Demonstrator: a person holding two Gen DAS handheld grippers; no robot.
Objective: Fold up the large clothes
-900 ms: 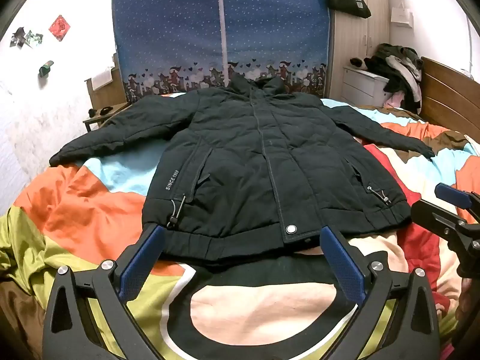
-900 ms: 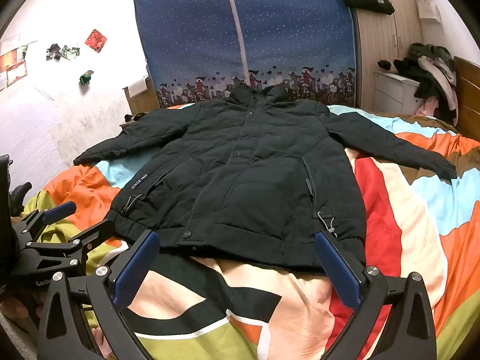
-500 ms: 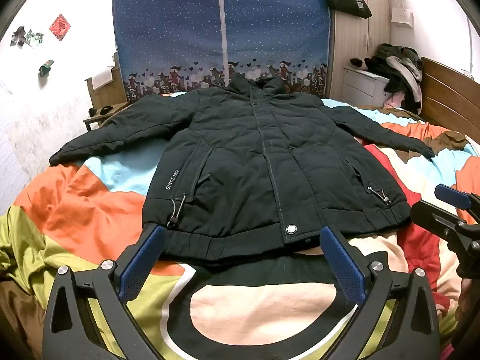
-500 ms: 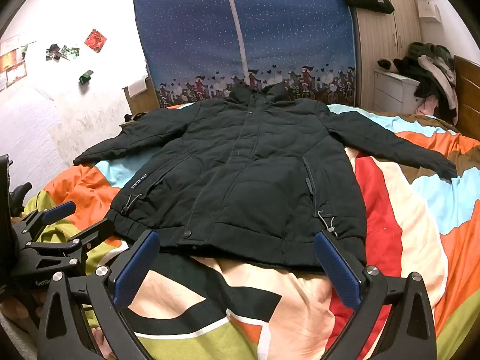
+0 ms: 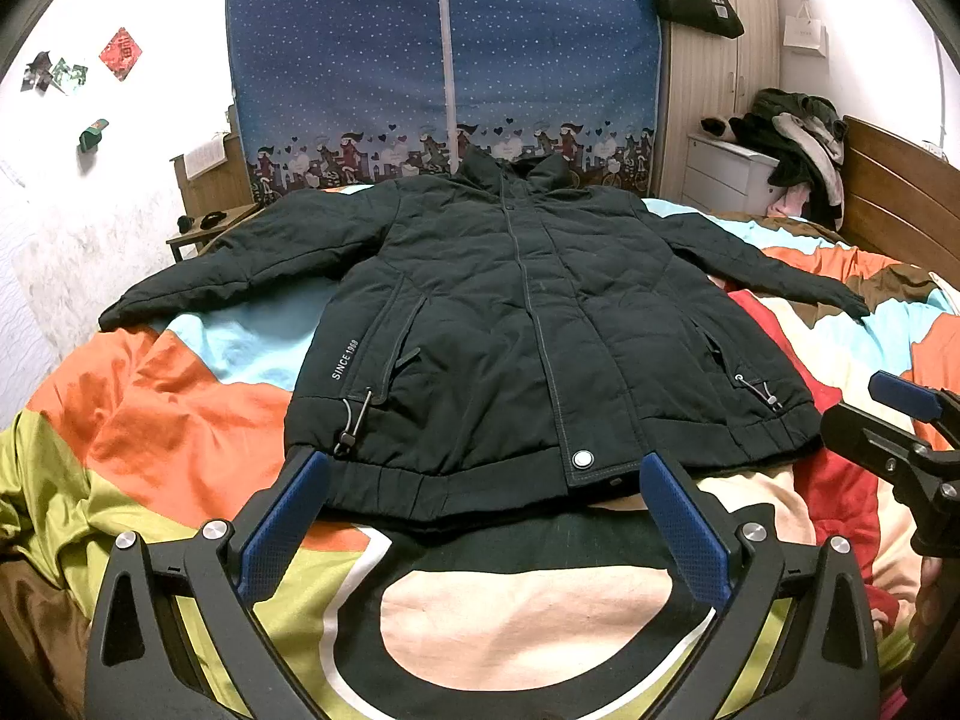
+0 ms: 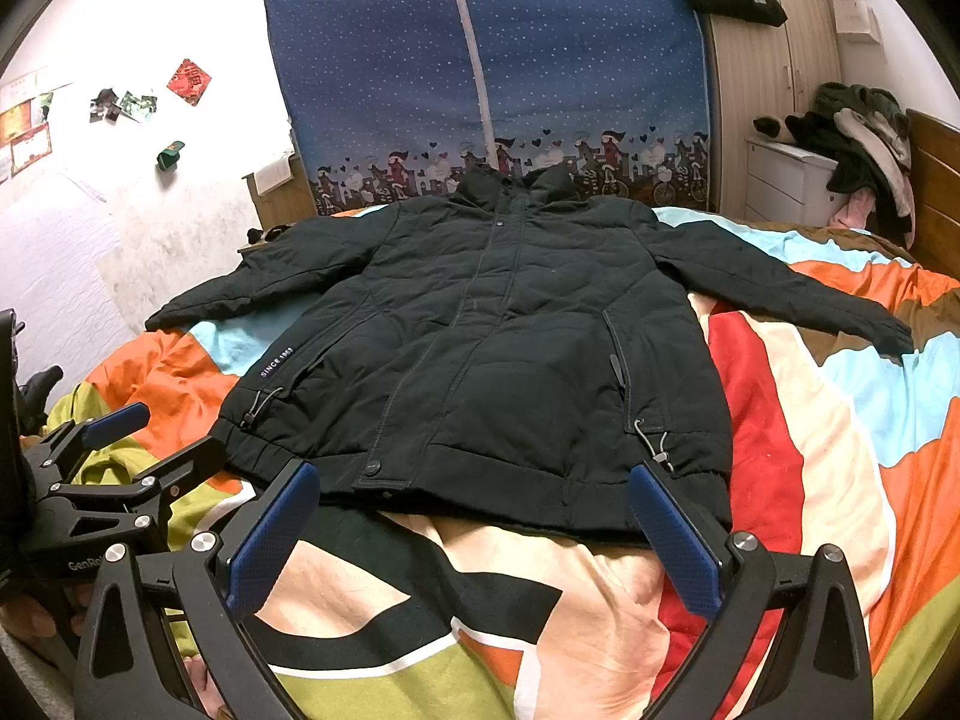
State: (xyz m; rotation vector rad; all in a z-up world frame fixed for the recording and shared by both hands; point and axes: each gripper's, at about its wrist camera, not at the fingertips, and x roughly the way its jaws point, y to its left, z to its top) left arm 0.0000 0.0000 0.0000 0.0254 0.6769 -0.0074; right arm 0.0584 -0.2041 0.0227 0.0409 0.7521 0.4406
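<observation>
a dark padded jacket (image 5: pixel 516 324) lies flat, front side up, on a bed covered by a multicoloured quilt (image 5: pixel 180 420). its long axis runs from the hem, which is nearest both cameras, away to the collar (image 5: pixel 510 168), which points at the blue starry wardrobe (image 5: pixel 444 48) behind the bed. the zip line runs straight up the middle, with a metal snap (image 5: pixel 582 459) at the hem. both sleeves are spread outward: one reaches to the left edge of the bed, the other stretches right toward the wooden headboard (image 5: pixel 900 192). white lettering sits on the left front panel, and drawcords hang near each lower corner. the left gripper (image 5: pixel 480 516) hovers just short of the hem with its blue-padded jaws spread wide and nothing between them; the fingertips look close to the fabric, though whether they touch is hard to tell at this angle. the right gripper (image 6: pixel 474 522) hangs likewise before the hem on the other side, jaws wide apart and empty. each gripper appears at the edge of the other's view. a heap of clothes (image 5: pixel 792 138) rests on a white drawer unit beyond the bed.
</observation>
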